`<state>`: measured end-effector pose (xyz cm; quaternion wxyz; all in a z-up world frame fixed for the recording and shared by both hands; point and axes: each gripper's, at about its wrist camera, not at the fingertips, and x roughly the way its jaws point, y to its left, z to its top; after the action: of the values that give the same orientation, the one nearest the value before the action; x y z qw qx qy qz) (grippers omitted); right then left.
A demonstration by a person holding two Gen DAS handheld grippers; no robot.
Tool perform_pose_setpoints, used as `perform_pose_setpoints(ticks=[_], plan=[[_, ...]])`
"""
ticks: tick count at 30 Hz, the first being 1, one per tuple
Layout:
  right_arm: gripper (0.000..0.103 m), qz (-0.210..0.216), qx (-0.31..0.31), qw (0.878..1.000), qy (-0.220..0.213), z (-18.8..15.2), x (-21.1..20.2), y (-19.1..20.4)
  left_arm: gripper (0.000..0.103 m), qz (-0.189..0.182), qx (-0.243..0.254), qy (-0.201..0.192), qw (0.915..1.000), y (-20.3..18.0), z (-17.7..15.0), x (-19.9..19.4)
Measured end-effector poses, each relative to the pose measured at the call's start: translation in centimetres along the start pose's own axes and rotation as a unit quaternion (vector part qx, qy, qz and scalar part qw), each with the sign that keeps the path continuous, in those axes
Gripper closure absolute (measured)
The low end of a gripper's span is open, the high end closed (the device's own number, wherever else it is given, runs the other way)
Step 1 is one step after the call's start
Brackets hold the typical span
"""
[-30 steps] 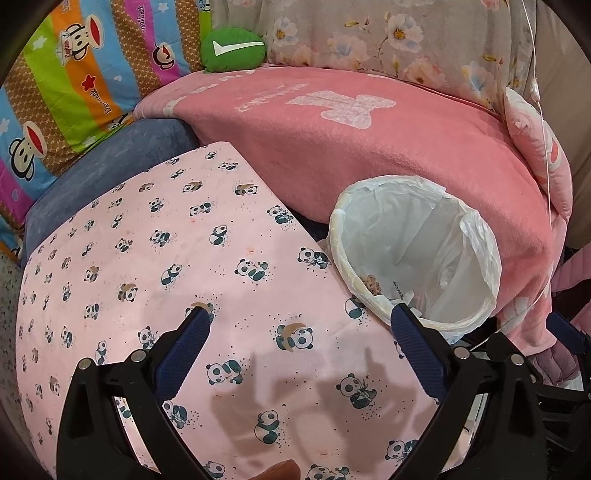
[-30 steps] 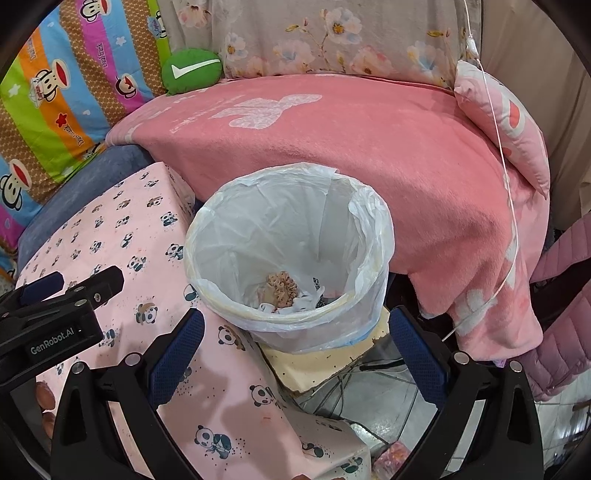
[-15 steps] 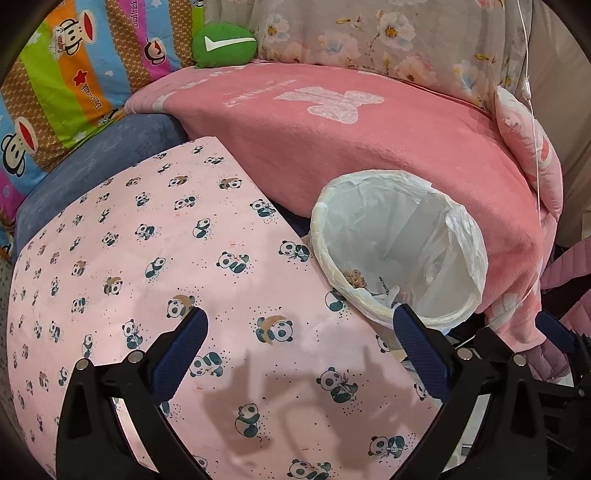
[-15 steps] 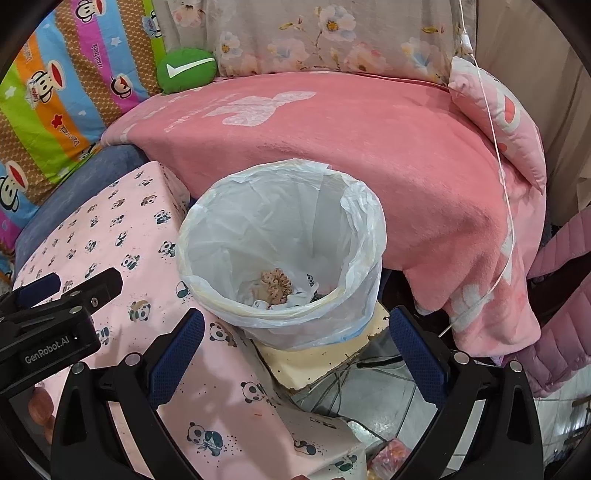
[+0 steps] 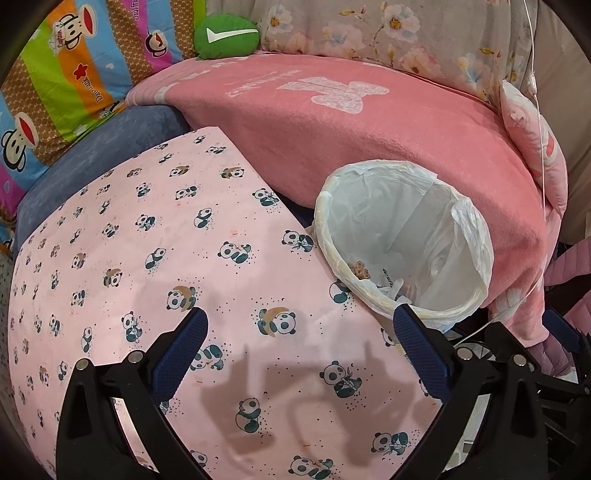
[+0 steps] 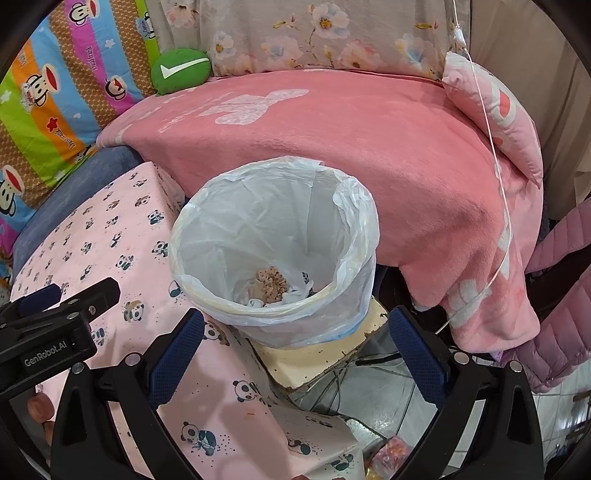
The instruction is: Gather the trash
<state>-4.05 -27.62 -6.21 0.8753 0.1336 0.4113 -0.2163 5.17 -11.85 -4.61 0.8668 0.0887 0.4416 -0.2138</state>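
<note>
A trash bin lined with a white plastic bag (image 6: 273, 236) stands beside the pink panda-print surface (image 5: 147, 258). At the bottom of the bin lies a brownish crumpled piece of trash (image 6: 271, 282) among white scraps. The same bin (image 5: 402, 240) appears at the right of the left wrist view. My right gripper (image 6: 295, 332) hangs open just in front of the bin's near rim, with nothing between its blue fingers (image 6: 173, 354). My left gripper (image 5: 299, 343) is open over the panda cloth, empty. The left gripper's body (image 6: 48, 332) shows at the left of the right wrist view.
A pink blanket (image 6: 351, 147) covers the couch behind the bin. A green cushion (image 5: 225, 35) and a striped monkey-print cover (image 5: 55, 74) lie at the back left. A cream block (image 6: 325, 354) sits under the bin, with cables on the tiled floor (image 6: 388, 406). A pink jacket (image 6: 561, 295) hangs at right.
Both views have shifted slightly: the bin sits a little lower and nearer in the right wrist view. Both grippers stay open and empty.
</note>
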Motion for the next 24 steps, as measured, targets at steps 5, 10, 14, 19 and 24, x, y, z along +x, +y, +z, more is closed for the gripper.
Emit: perform_pose_setpoints(ticks=[5,10,14,19,24], plan=[[0.004,0.000,0.001,1.000,0.000,-0.03,0.00,-0.08,0.007,0.001,0.003,-0.001,1.0000,-0.13,-0.05,0.00],[0.004,0.000,0.000,1.000,0.000,0.02,0.02,-0.12,0.007,0.001,0.007,0.001,1.0000,-0.32,-0.14,0.05],[0.004,0.000,0.002,1.000,0.000,-0.07,-0.02,-0.30,0.007,0.001,0.008,0.003,1.0000,-0.37,-0.20,0.11],[0.004,-0.001,0.002,1.000,0.000,-0.15,-0.04,-0.44,0.007,0.001,0.008,0.003,1.0000,-0.37,-0.21,0.11],[0.004,0.000,0.003,1.000,0.000,-0.13,-0.03,-0.47,0.007,0.001,0.008,0.003,1.0000,-0.39,-0.19,0.11]])
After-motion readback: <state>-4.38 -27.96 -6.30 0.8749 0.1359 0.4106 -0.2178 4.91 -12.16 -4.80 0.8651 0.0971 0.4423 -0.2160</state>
